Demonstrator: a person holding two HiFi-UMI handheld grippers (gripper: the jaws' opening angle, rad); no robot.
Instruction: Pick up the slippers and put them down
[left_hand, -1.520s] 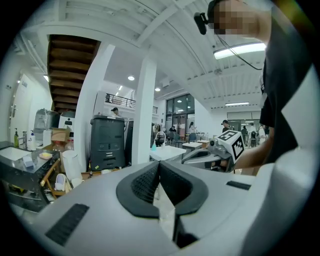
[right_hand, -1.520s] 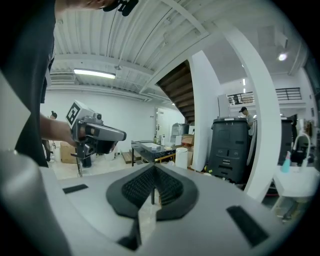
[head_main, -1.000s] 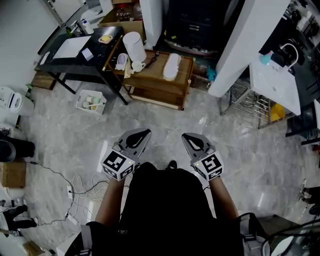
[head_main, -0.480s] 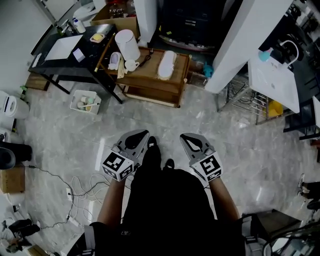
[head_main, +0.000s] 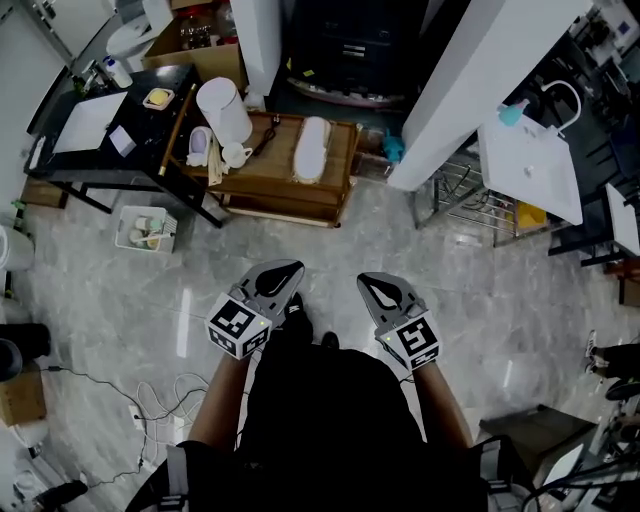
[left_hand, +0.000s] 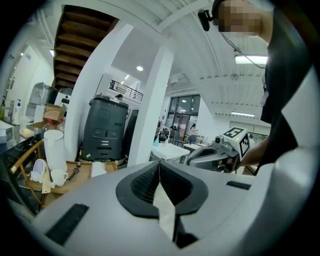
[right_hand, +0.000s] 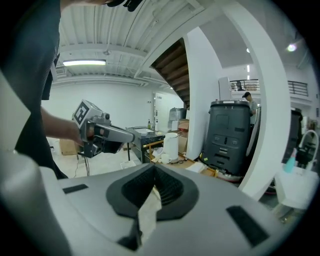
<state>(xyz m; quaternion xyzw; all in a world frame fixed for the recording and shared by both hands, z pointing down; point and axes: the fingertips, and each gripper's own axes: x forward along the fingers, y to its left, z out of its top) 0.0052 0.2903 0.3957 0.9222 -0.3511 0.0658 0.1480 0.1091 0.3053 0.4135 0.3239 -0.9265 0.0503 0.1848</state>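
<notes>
The person's black torso (head_main: 330, 420) fills the bottom middle of the head view and hides the floor right under them. Only two dark shoe tips (head_main: 293, 306) poke out above it. The grey marble floor (head_main: 340, 245) between the person and the low wooden table (head_main: 265, 168) at upper centre is bare, so that's the open lane.

It's hemmed in by a white pillar (head_main: 480, 70) and a wire rack (head_main: 470, 198) at upper right, and a black desk (head_main: 150, 128) at upper left. There's also a small basket (head_main: 145, 215) on the floor below that desk and loose cables (head_main: 180, 385) at lower left.

Both tongs sit mid-frame, well short of the table. The left gripper (head_main: 288, 270) and right gripper (head_main: 368, 284) each have their jaws pressed together on nothing.

I can only spot one white slipper (head_main: 313, 150), lying flat on the table's right half. In the gripper views it's tiny and partly cut off by the gripper bodies. A white jug (head_main: 222, 108) stands at the table's left end, and the bits beside it are too small to make out.
</notes>
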